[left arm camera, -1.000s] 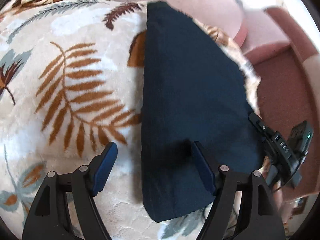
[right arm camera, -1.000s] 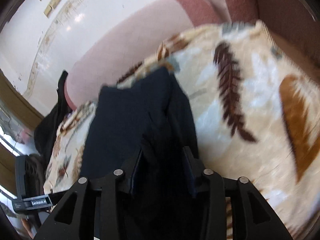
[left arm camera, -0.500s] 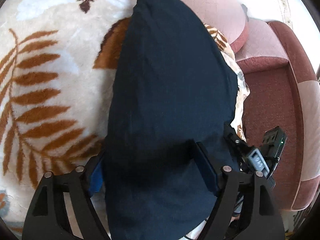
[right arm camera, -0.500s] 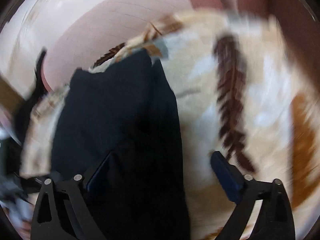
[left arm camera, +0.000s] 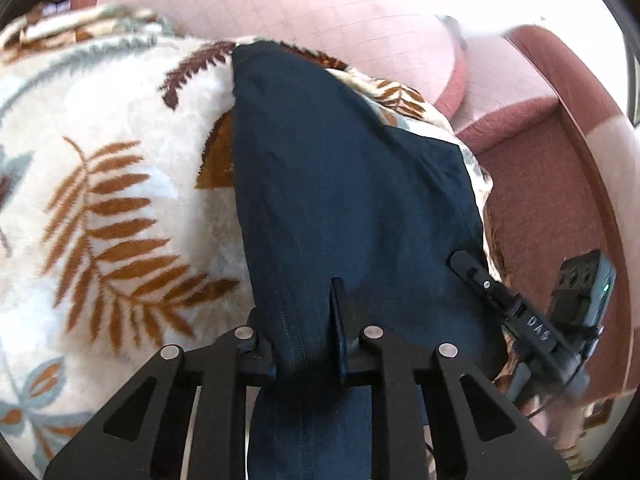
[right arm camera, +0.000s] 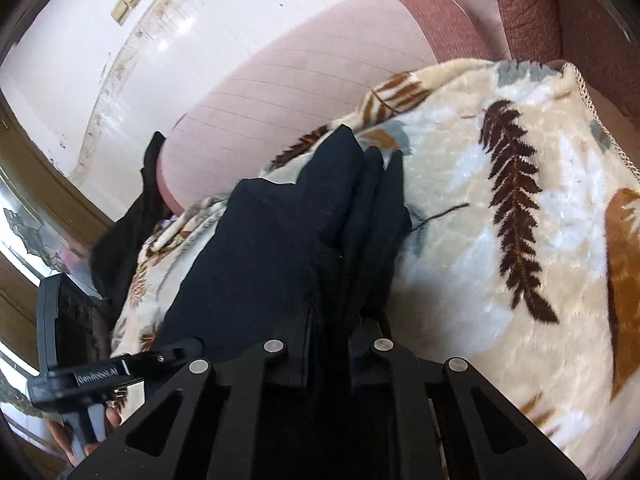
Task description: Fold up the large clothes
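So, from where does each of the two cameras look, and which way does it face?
Left wrist: sits on the left gripper, faces down along its fingers at the folded dark navy garment on the leaf-print blanket; its jaws, just closed, pinch the cloth.
Right wrist: sits on the right gripper, faces down at that garment's layered end; its jaws likewise pinch it.
Shared: garment, blanket, pink sofa; each shows the other gripper.
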A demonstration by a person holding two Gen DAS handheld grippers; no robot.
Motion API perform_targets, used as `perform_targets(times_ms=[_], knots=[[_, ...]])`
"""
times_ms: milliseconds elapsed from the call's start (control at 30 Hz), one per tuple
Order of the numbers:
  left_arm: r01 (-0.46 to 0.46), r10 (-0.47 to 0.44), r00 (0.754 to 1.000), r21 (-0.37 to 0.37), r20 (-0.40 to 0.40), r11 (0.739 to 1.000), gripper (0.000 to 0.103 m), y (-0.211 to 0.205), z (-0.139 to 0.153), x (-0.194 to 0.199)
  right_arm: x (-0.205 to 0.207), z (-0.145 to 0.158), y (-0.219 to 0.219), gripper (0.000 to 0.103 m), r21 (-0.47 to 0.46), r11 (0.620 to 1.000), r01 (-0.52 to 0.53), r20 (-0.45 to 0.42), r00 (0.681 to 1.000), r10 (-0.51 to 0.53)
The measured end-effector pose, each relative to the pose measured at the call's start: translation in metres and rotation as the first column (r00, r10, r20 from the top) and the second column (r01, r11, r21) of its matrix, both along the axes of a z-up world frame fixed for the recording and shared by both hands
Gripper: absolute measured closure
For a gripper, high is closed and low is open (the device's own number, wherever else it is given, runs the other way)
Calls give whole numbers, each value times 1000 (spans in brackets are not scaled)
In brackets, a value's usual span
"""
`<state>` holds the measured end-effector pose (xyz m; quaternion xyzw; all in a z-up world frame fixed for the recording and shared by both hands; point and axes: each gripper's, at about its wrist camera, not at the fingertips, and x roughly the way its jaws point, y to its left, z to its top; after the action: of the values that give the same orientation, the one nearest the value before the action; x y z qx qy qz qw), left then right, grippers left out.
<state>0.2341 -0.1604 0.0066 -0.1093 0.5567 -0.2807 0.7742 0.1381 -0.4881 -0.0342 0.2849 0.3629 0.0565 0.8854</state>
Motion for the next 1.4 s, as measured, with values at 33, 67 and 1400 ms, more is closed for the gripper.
perform_targets(times_ms=[33,67,1400], knots=[[3,-3,1000,7,13,1000,87,5,5,-7,-6,3,5,91,9,1000,-3,0,1000,3],[1,-1,1000,9,19,1000,87,11,8,-13,-12,5,10,91,17,1000,-6,-2,1000,6],[-220,214,975,165,51,962,31,152,-56,-84,-51,-77,112,55,30,976,215,-75,974,-212]])
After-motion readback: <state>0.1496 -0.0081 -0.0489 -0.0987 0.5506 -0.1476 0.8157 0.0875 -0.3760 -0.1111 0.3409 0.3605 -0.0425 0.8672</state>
